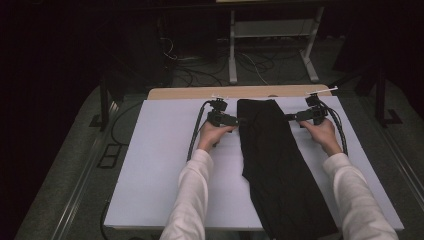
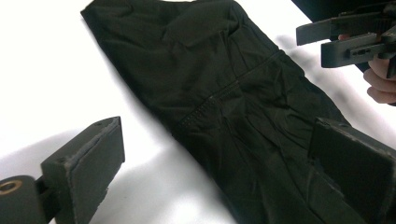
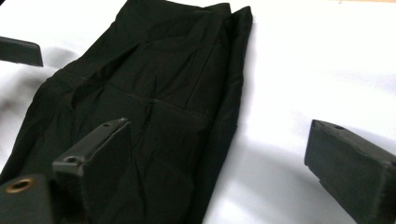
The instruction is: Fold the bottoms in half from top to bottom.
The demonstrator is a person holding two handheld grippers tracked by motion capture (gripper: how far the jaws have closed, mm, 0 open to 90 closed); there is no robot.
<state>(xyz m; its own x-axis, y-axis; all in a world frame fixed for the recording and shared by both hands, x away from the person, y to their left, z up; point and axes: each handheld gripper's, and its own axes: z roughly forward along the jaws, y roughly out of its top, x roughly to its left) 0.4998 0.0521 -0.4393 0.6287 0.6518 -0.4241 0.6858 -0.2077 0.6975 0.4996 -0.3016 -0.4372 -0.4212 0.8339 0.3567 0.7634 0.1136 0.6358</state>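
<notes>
Surface: white sheet (image 1: pixel 165 170) covering the table | Table: wooden edge (image 1: pixel 200 93) exposed along the far side | Floor: grey, dim | Beyond table: white metal frame legs (image 1: pixel 232 55) standing on the floor | Cables: loose tangle (image 1: pixel 200 70) on the floor near the frame | Left of table: dark stand (image 1: pixel 104 105), upright

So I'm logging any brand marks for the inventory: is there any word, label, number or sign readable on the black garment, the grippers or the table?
None can be read.
black garment: plain dark cloth with stitched seams, no tag or print showing.
left gripper and right gripper: bare black jaws, no lettering.
table: blank white surface.
</notes>
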